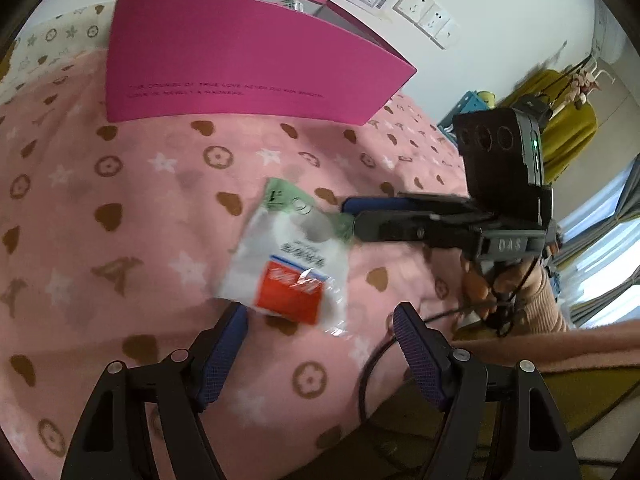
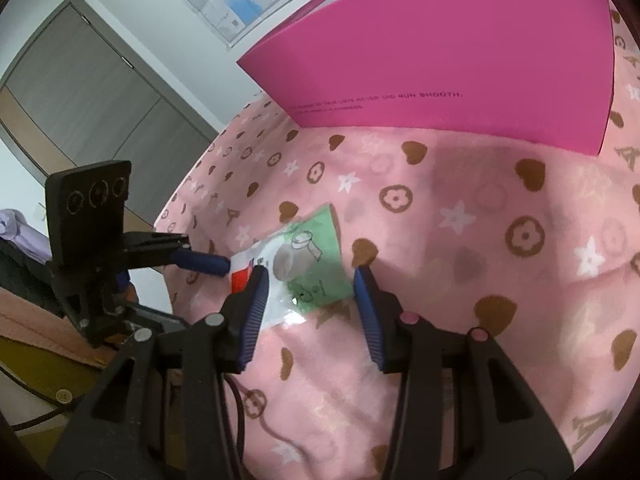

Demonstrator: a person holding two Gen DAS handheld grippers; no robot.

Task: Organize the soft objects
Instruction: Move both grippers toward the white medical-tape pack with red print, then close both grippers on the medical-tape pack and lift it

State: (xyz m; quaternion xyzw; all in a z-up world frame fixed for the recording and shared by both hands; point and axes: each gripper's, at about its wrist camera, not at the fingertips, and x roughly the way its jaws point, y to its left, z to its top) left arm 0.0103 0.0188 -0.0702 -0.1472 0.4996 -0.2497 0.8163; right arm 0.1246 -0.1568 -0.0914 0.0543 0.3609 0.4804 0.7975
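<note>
One packet (image 1: 286, 258) lies flat on the bed (image 1: 120, 208), in front of the one pink box (image 1: 240, 68) standing open-topped, likely to receive it. Our right gripper (image 2: 310, 280), fingers apart, straddles the packet's green end without pinching. Our left gripper (image 1: 320, 320) waits spread at the red end, empty.

A bed covered by a pink fleece blanket (image 2: 460, 240), printed with brown hearts, ringed flowers and white stars, carries everything. Flat on it, just ahead of the right tool's fingertips, lies a soft white plastic packet with green and red printing (image 2: 308, 268). Farther ahead of both tools stands an open magenta cardboard box (image 1: 248, 64), upright on the blanket.
</note>
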